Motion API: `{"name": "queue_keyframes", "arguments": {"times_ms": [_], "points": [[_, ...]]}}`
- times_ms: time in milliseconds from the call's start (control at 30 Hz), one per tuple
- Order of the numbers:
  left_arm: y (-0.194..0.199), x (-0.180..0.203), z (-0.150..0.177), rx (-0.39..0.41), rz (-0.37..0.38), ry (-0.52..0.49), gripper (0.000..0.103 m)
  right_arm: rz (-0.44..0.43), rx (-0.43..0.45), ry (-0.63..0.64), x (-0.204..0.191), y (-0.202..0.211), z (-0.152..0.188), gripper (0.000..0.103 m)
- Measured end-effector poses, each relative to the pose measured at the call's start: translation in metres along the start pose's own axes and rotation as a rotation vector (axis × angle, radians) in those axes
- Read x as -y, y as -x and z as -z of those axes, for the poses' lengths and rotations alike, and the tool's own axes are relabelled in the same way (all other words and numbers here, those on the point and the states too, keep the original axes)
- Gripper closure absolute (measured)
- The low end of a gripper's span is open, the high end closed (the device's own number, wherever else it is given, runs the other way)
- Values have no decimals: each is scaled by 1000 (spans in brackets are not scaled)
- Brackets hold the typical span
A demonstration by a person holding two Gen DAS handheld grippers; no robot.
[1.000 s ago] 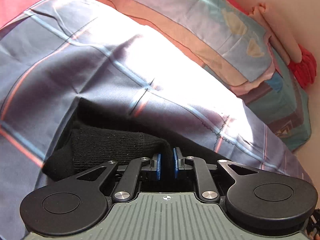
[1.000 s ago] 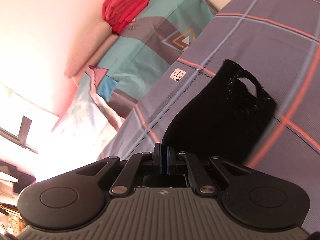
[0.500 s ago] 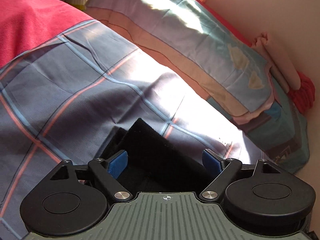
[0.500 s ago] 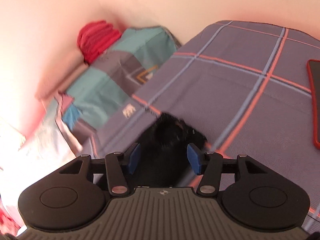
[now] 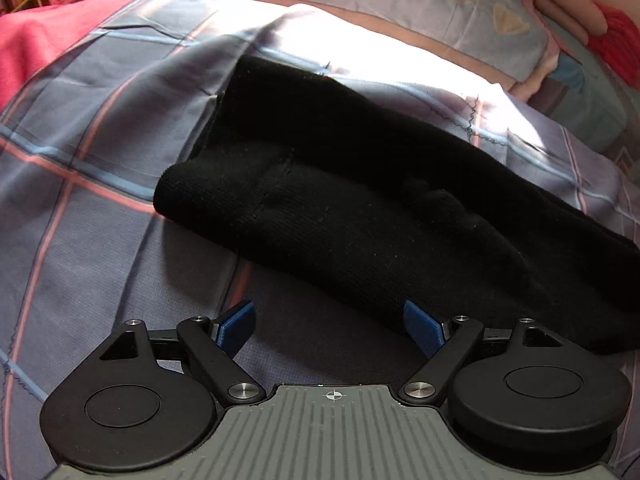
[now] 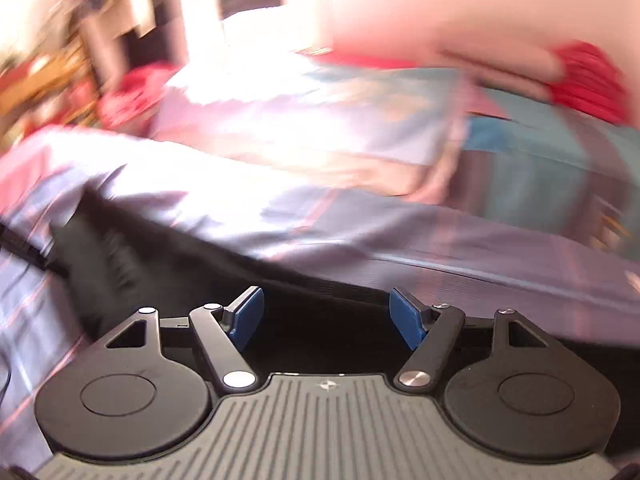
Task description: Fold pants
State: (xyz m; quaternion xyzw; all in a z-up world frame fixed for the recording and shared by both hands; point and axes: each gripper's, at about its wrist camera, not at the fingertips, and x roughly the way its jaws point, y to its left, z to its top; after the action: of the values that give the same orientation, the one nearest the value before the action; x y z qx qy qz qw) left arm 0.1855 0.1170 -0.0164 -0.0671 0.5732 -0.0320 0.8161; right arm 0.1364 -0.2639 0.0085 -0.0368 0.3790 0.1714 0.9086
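Left gripper (image 5: 330, 326) spread, empty; right gripper (image 6: 326, 316) spread; black pants (image 5: 360, 216) folded on bedsheet (image 5: 80, 160).

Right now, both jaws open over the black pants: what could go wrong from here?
1. The black pants lie in a loose, lumpy fold on the plaid sheet; the upper layer may slump or unfold.
2. The left gripper has one pad at the fabric edge, so moving it could drag the fold.
3. The right wrist view is motion-blurred; with the right gripper close over the dark cloth, a snag is possible.
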Motion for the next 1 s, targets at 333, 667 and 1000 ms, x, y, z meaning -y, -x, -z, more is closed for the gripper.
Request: {"name": "queue_keyframes", "arguments": {"times_ms": [333, 667, 1000], "points": [[6, -28, 17, -1, -21, 25, 0, 192, -104, 51, 7, -67, -19, 99], [11, -42, 26, 37, -2, 52, 0, -306, 15, 161, -132, -96, -104, 39], [23, -68, 46, 49, -20, 135, 0, -319, 24, 398, -242, -168, -128, 97]]}}
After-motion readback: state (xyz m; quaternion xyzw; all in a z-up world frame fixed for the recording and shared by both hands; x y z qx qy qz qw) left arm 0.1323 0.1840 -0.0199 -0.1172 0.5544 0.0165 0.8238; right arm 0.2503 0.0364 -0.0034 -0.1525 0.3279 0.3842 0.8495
